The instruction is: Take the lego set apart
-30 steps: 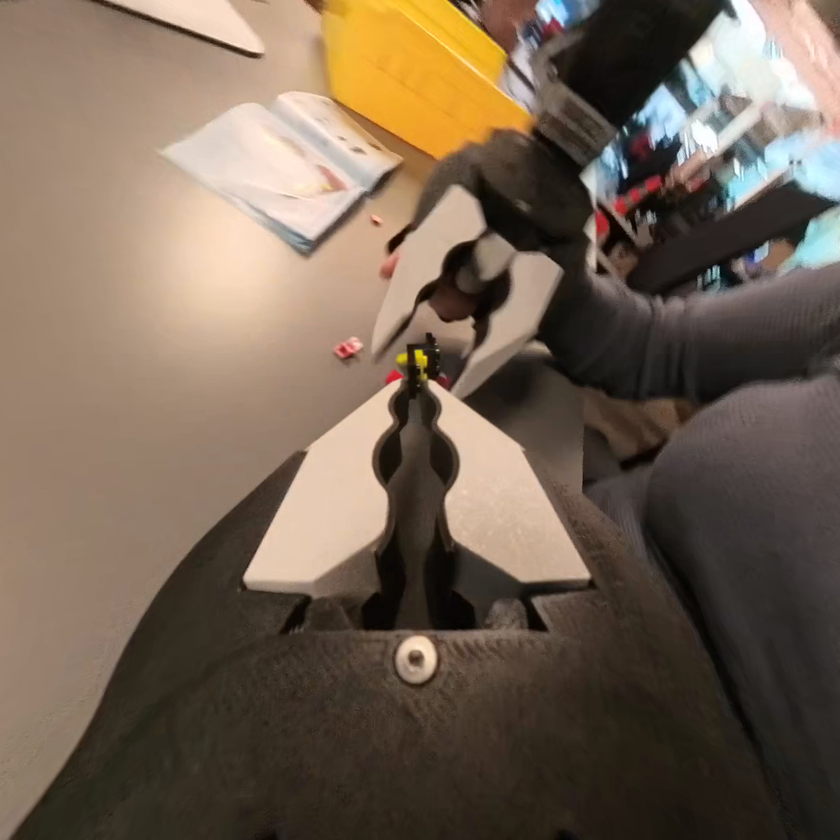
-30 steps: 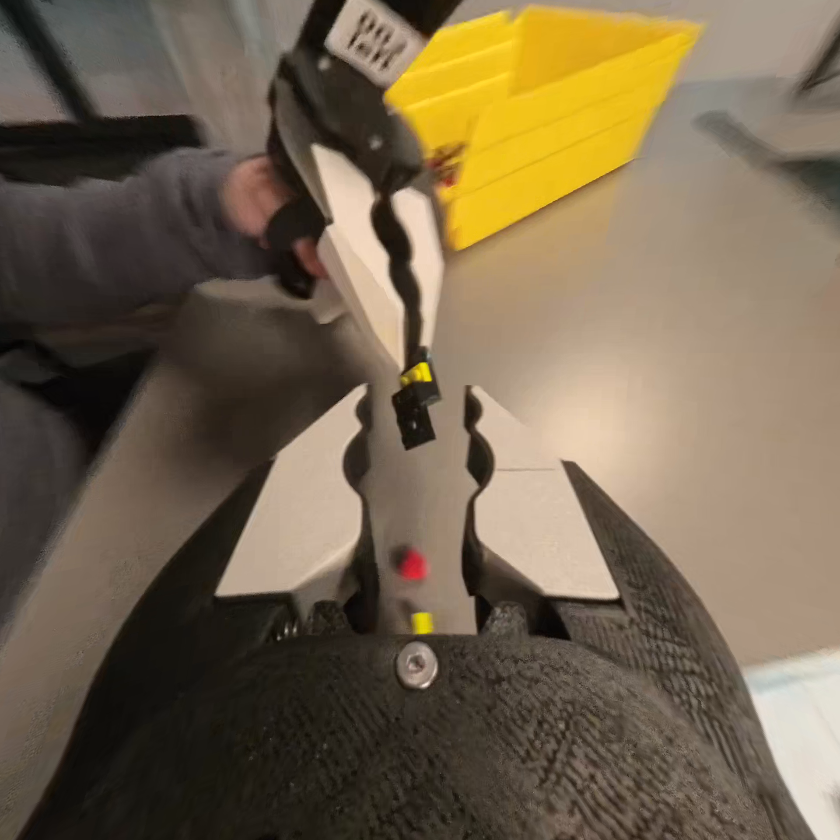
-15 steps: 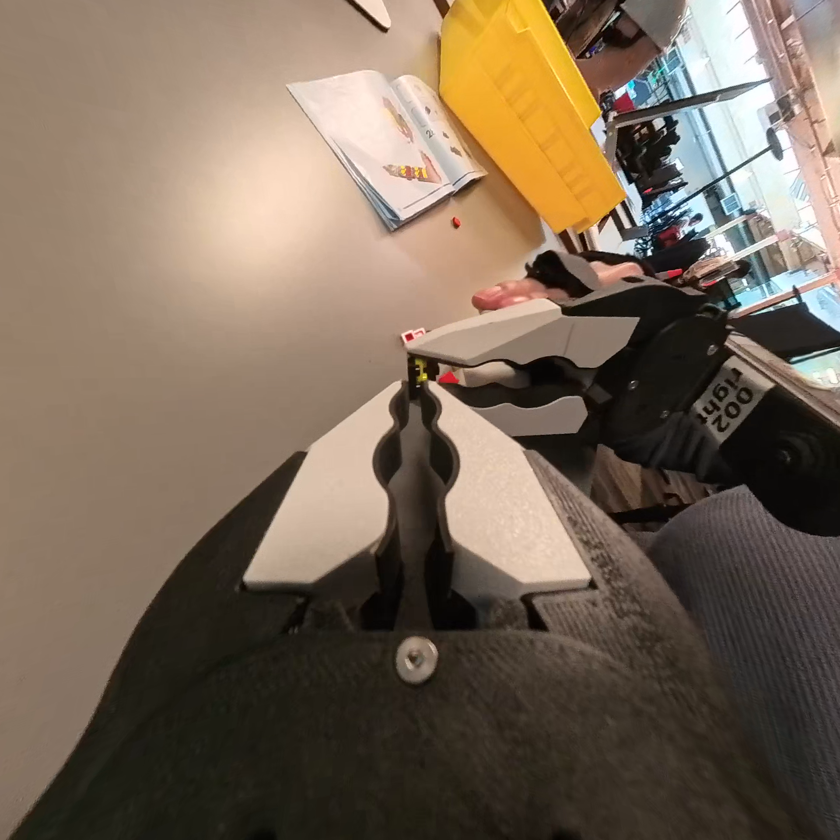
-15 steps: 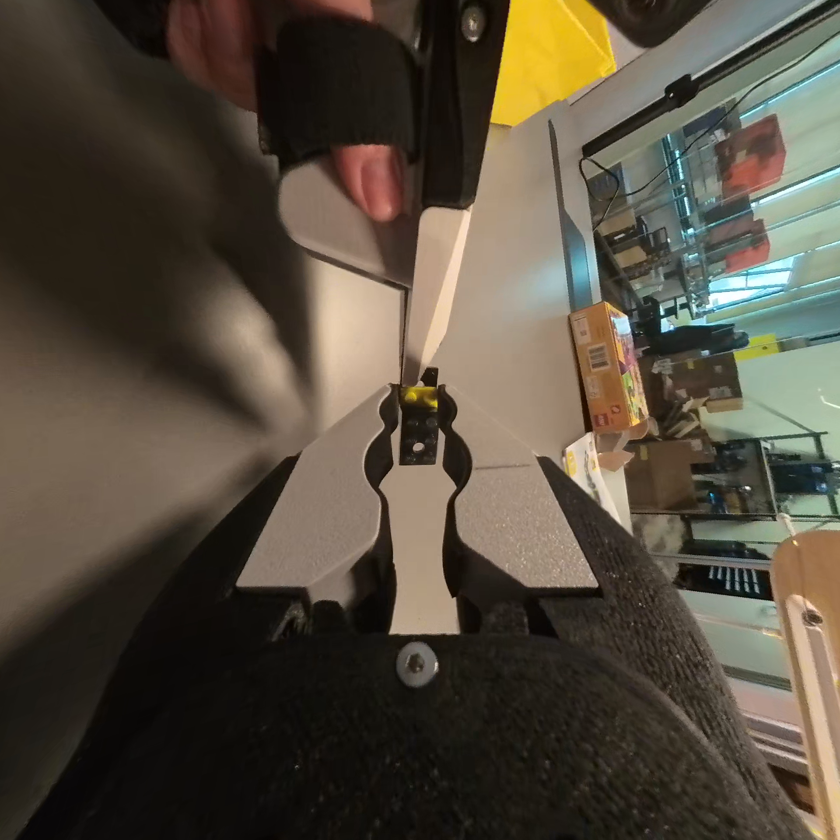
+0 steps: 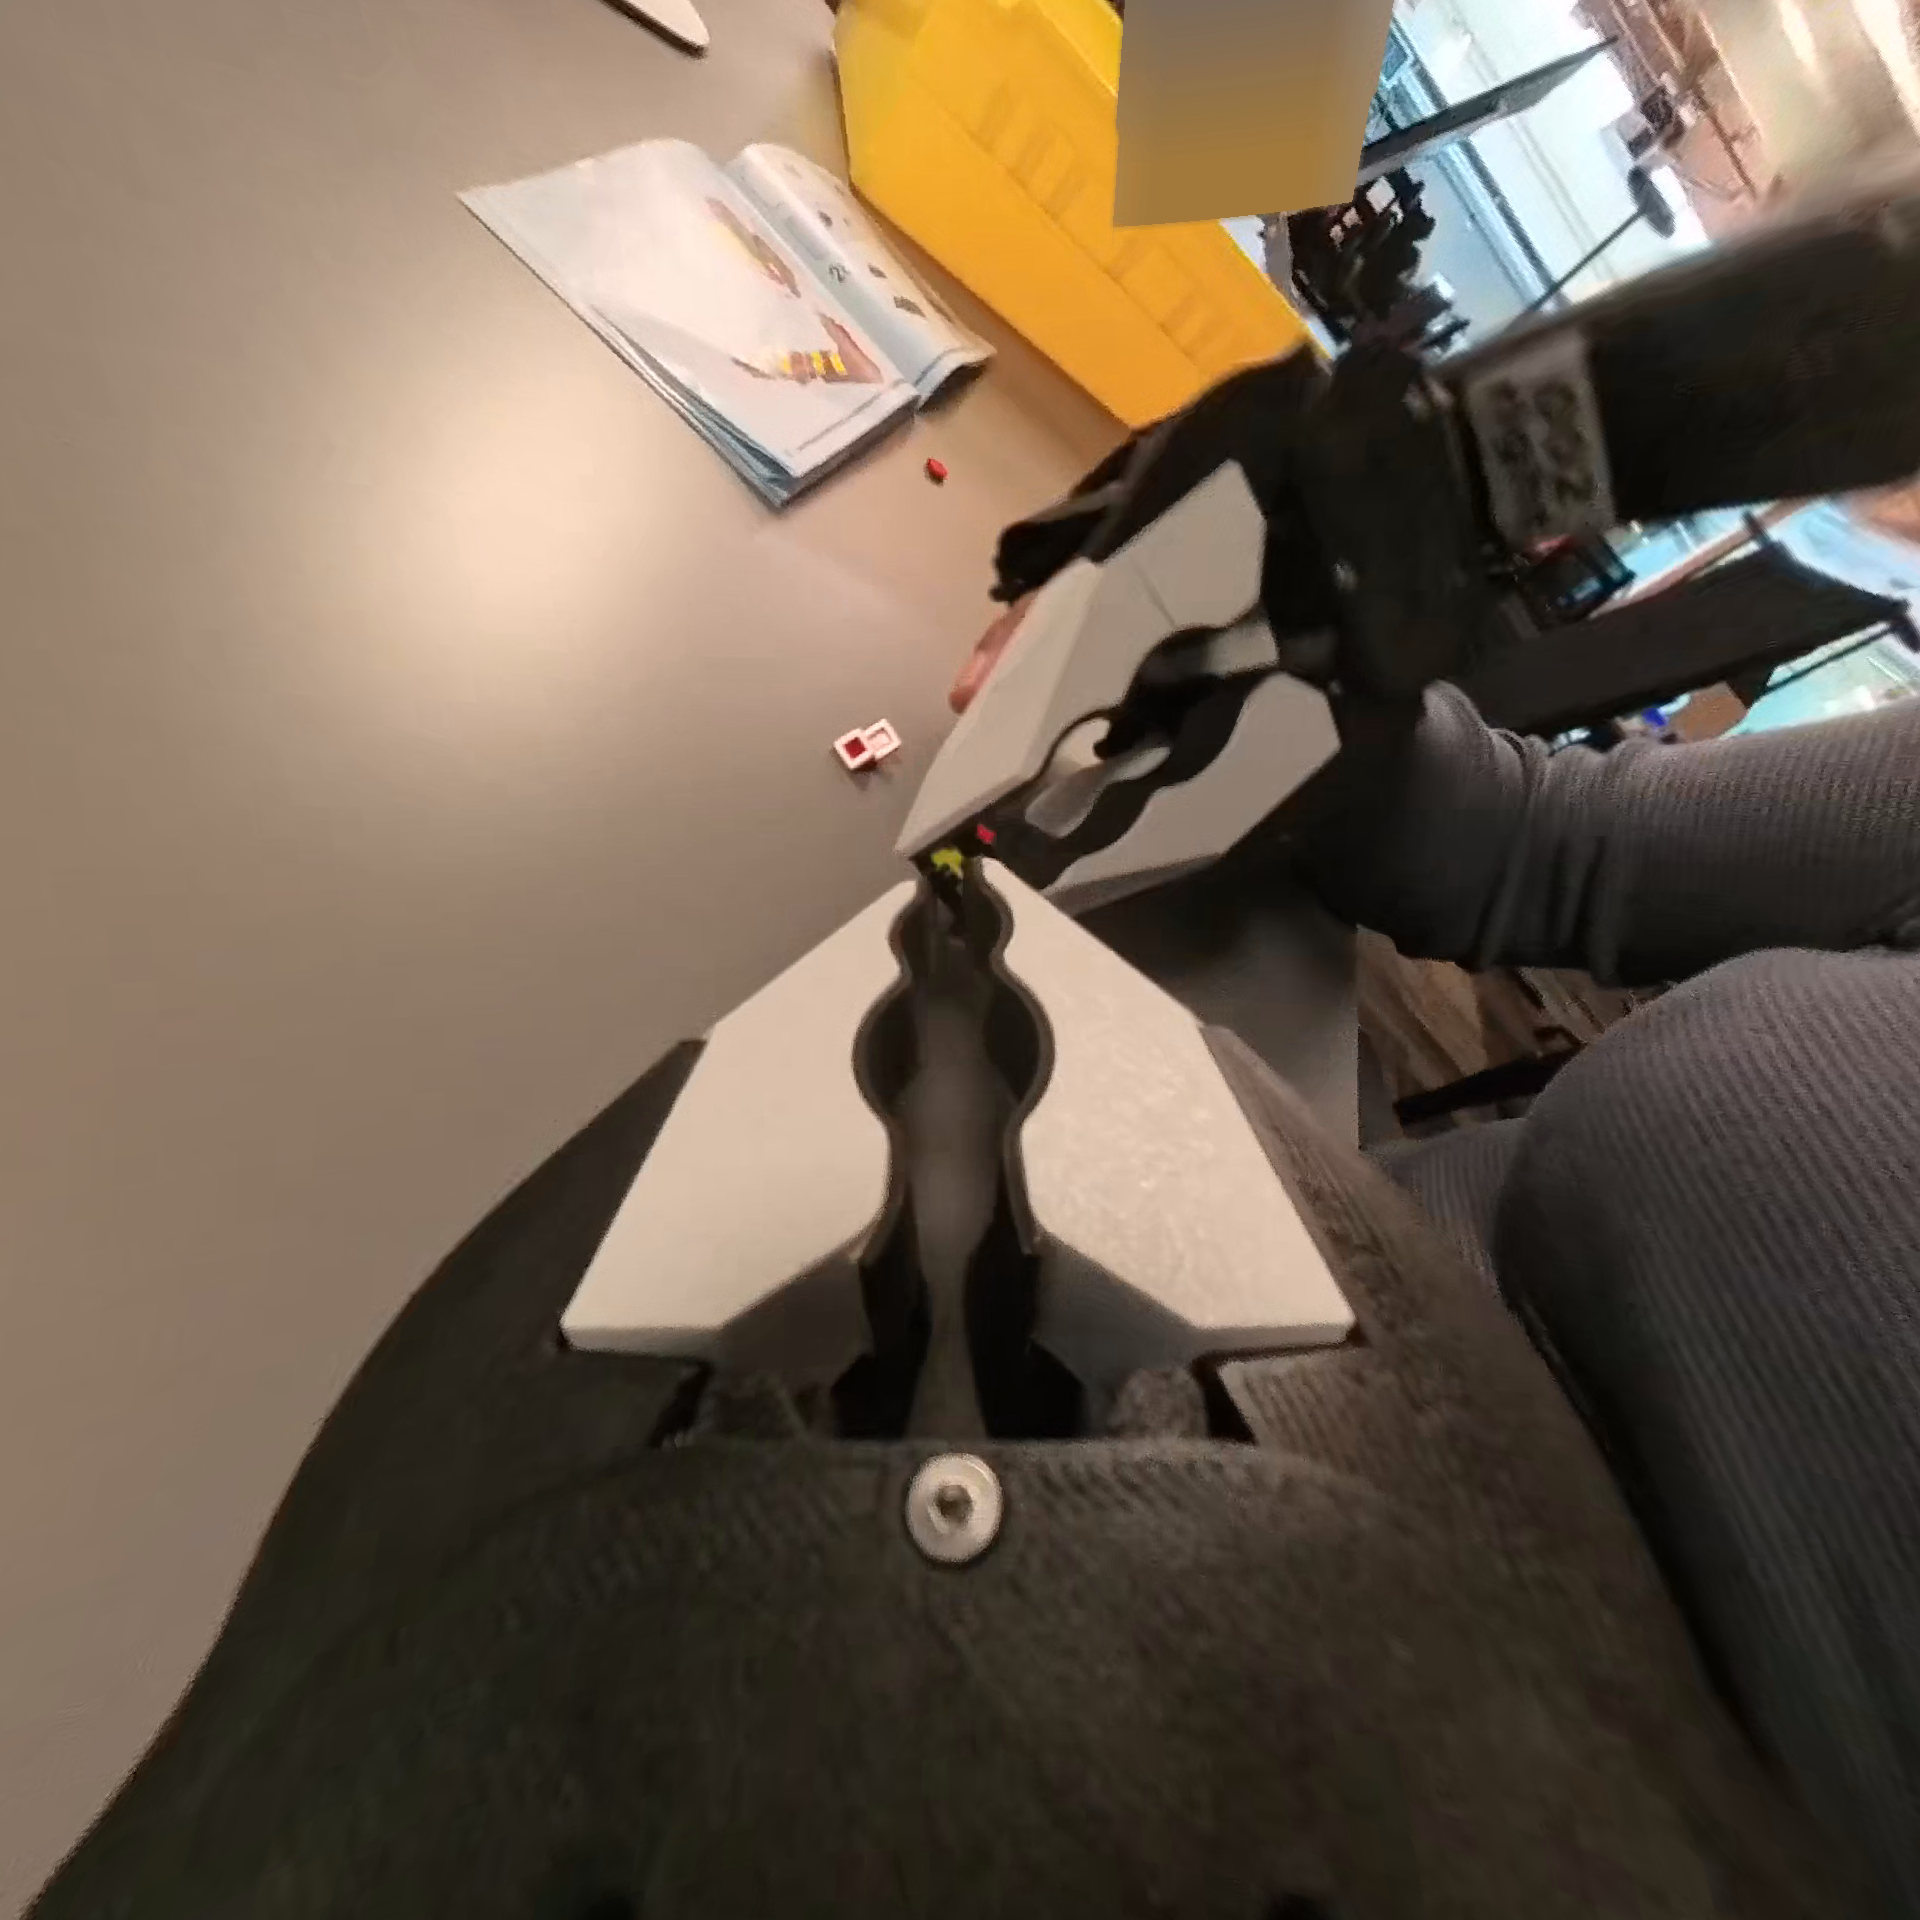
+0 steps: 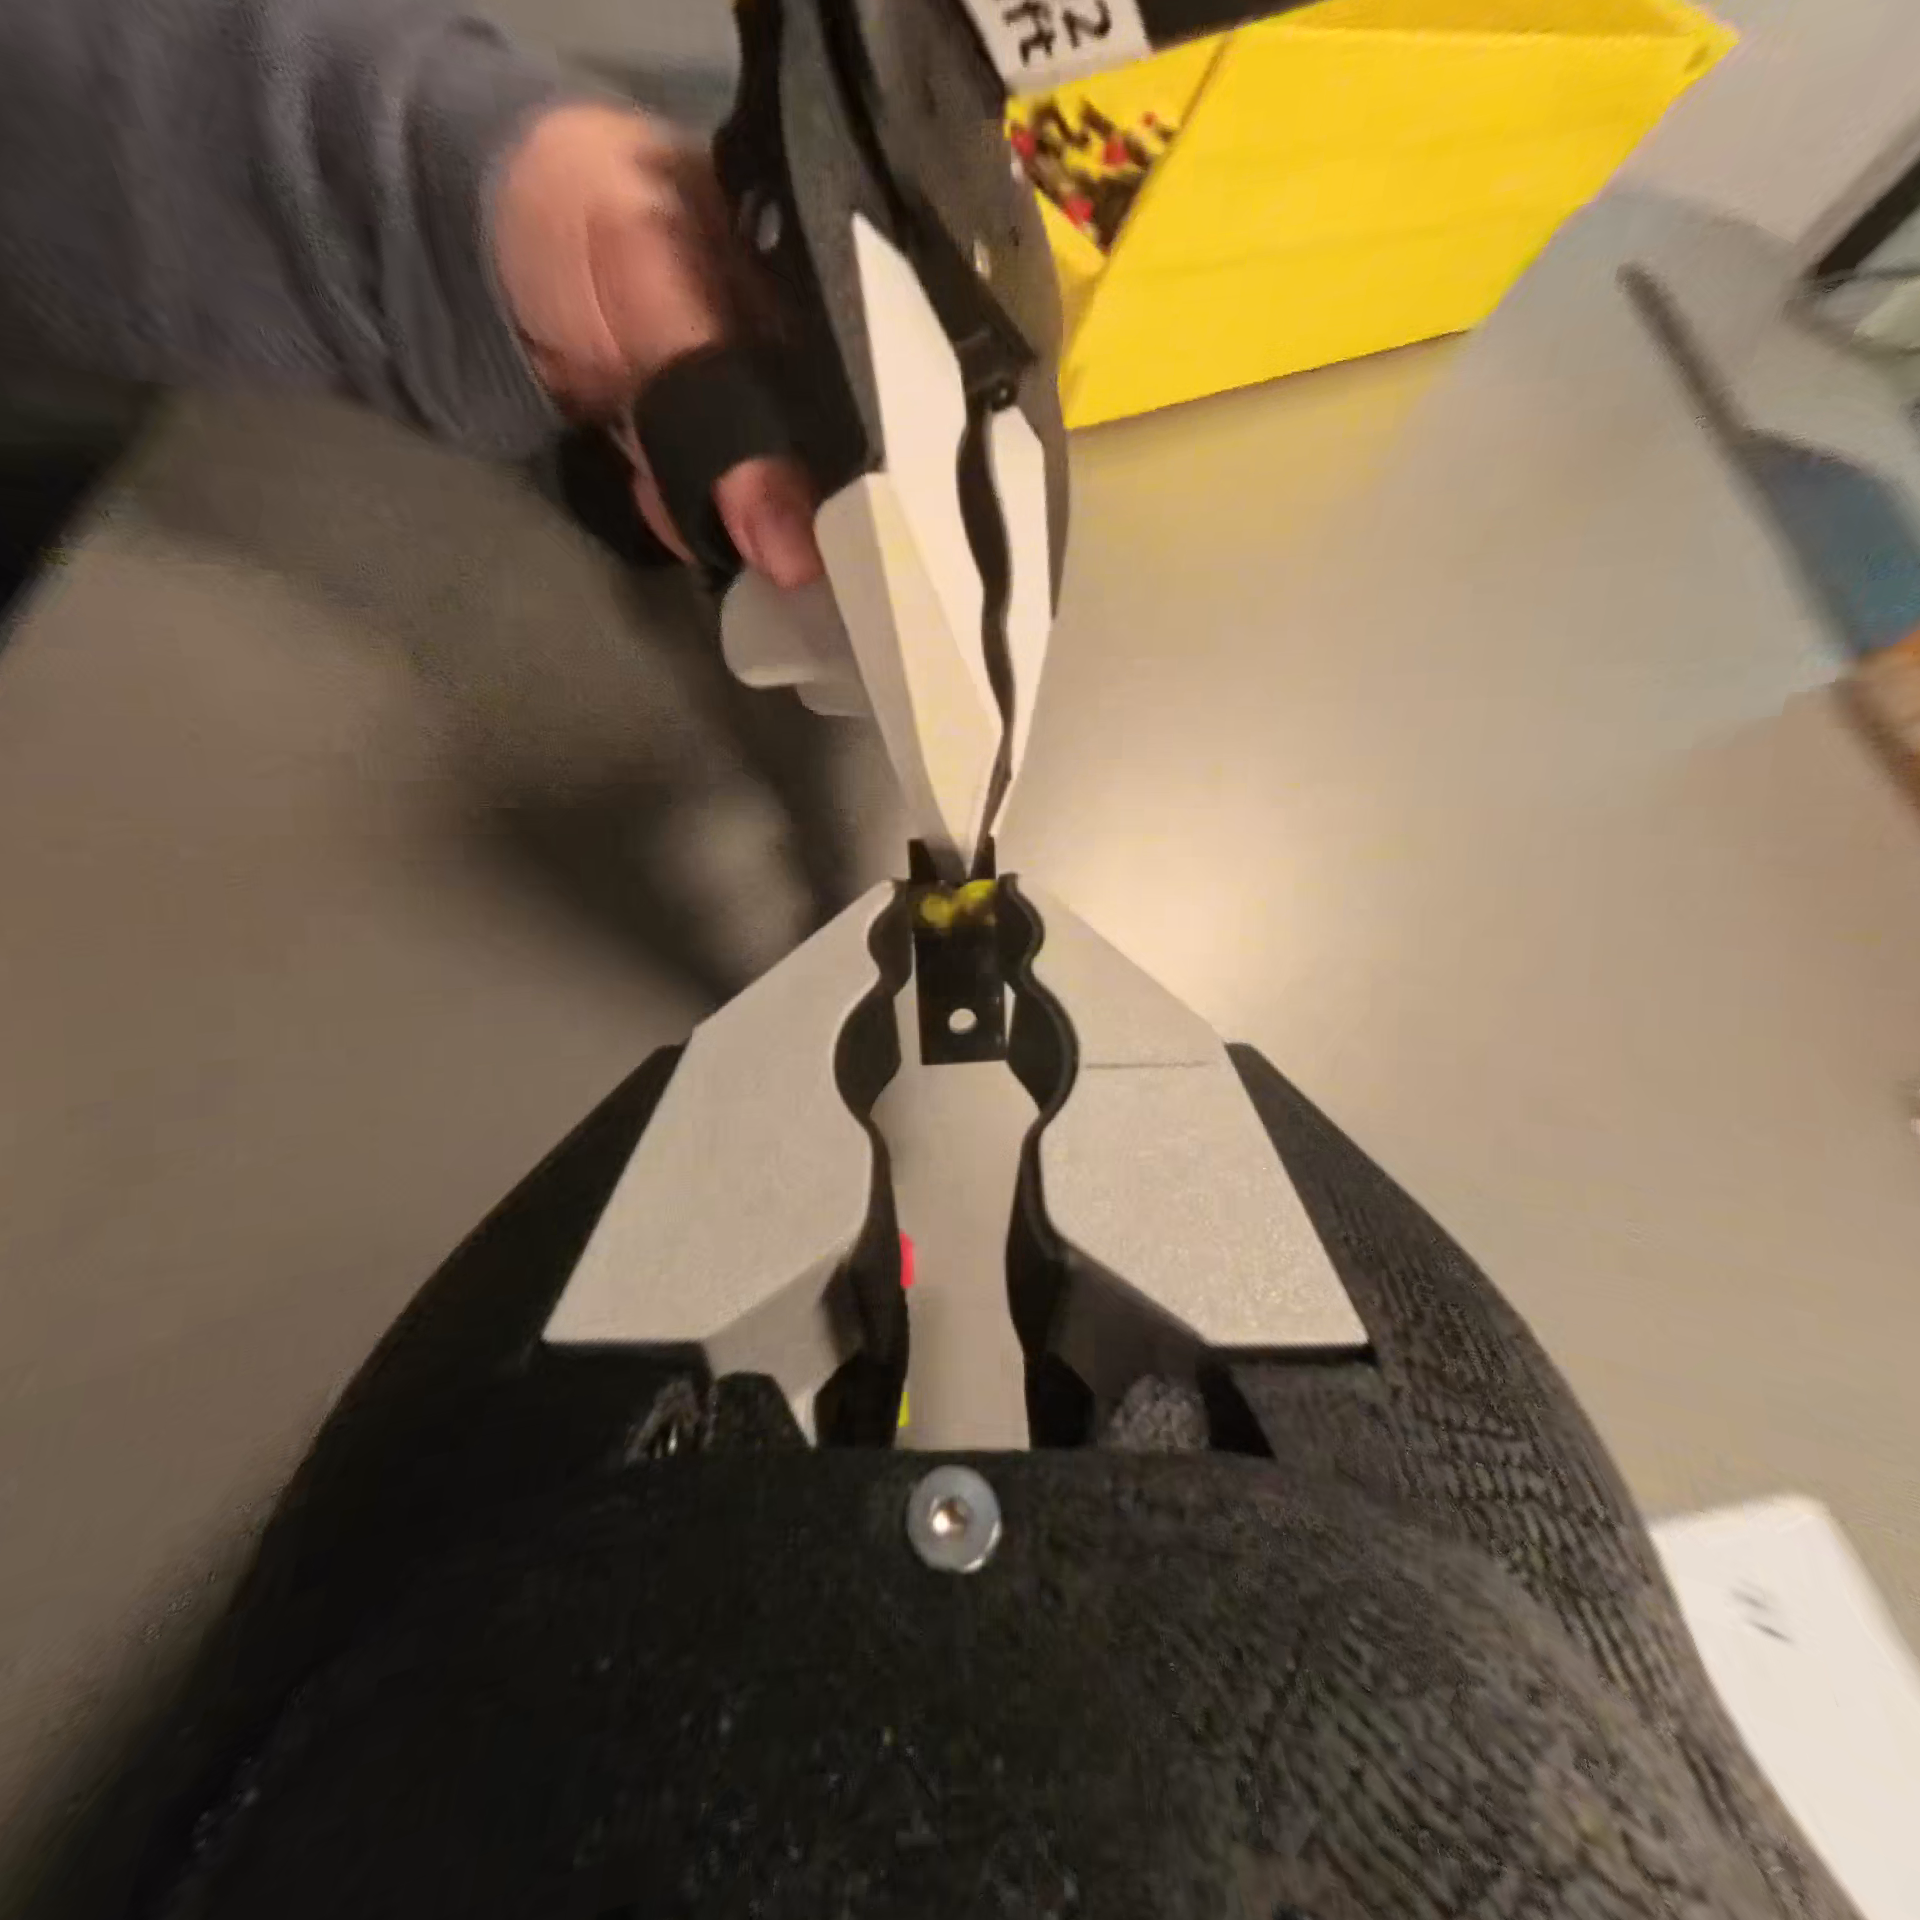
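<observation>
A small lego assembly, a black plate (image 6: 961,1003) with a yellow piece (image 6: 954,906) on its far end, is held in the air between both grippers. My right gripper (image 6: 958,902) is shut on the black plate. My left gripper (image 5: 951,888) is shut on the assembly's other end, where the yellow piece (image 5: 948,860) shows. The two grippers meet tip to tip. The left gripper (image 6: 971,836) comes down from above in the right wrist view. The right gripper (image 5: 961,844) comes in from the right in the left wrist view. Both views are blurred.
A yellow bin (image 5: 1039,229) with loose bricks (image 6: 1081,156) stands at the far side of the grey table (image 5: 312,520). An open instruction booklet (image 5: 748,312) lies beside it. A red and white piece (image 5: 868,745) and a tiny red piece (image 5: 938,470) lie on the table. White paper (image 6: 1787,1662) lies near me. My left and right fingertips are right by each other.
A second ago my right gripper was open around the black plate; it has shut on it. Both grippers have since turned about the assembly while holding it.
</observation>
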`<act>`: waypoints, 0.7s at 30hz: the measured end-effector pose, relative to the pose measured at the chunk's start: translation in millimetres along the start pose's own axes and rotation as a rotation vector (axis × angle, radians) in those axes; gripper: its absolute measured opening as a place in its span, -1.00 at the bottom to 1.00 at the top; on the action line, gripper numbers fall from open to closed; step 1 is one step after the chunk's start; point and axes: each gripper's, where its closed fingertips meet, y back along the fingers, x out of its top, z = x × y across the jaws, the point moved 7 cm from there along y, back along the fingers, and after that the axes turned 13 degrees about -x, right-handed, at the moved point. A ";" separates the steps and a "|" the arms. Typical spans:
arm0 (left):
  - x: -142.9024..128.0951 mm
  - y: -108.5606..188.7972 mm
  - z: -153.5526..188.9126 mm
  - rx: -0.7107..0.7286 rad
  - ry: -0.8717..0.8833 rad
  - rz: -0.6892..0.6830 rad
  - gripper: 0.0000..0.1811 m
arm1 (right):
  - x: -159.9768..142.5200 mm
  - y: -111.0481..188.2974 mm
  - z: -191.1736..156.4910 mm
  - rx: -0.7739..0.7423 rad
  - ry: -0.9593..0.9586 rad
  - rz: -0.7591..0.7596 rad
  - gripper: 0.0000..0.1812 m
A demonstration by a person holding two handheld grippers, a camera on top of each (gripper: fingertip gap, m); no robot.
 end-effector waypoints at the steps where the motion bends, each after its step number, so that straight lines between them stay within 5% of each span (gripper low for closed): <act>1: -0.1 -0.8 1.8 -0.012 -0.010 -0.004 -0.97 | -1.5 1.9 2.1 0.061 -0.070 0.022 -0.86; 5: 2.3 -3.5 2.6 -0.036 0.023 0.029 -0.97 | -4.0 5.0 7.6 0.115 -0.131 0.071 -0.86; 14: 0.6 1.9 -5.2 -0.082 0.214 0.114 -0.95 | 1.9 0.9 -8.0 -0.247 0.469 0.037 -0.85; 21: -1.4 -2.0 -0.5 0.001 0.082 0.066 -0.97 | 0.4 3.5 -25.0 -0.474 0.898 -0.022 -0.85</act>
